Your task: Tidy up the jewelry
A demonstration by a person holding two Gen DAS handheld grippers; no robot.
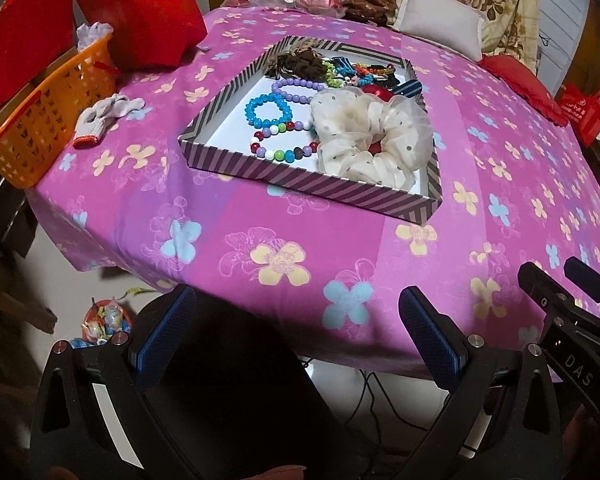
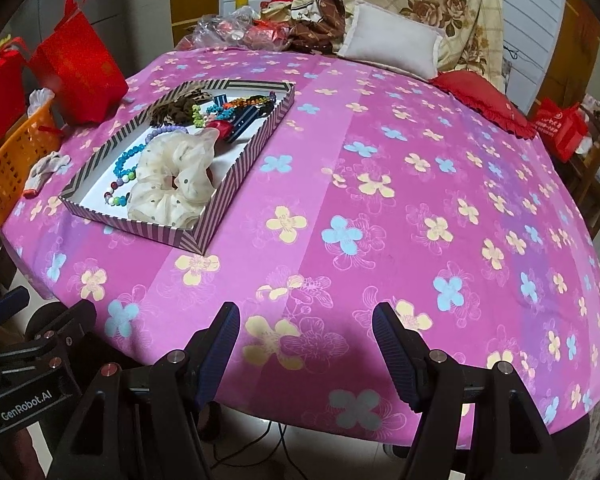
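A striped shallow box (image 1: 300,190) (image 2: 152,230) sits on the pink flowered tablecloth (image 1: 340,240) (image 2: 400,200). In it lie a cream dotted scrunchie (image 1: 364,136) (image 2: 172,184), a blue bead bracelet (image 1: 266,110) (image 2: 126,162), a purple one (image 1: 292,88), a multicoloured one (image 1: 284,144), a brown scrunchie (image 1: 300,65) and small clips at the far end. My left gripper (image 1: 296,320) is open and empty, at the table's near edge. My right gripper (image 2: 306,332) is open and empty over the near cloth, right of the box.
An orange basket (image 1: 40,120) (image 2: 8,176) and red gift bags (image 1: 140,12) (image 2: 80,76) stand at the left edge. A white glove (image 1: 104,118) lies beside the basket. A white pillow (image 2: 392,40), red cushion (image 2: 488,100) and clutter line the far side.
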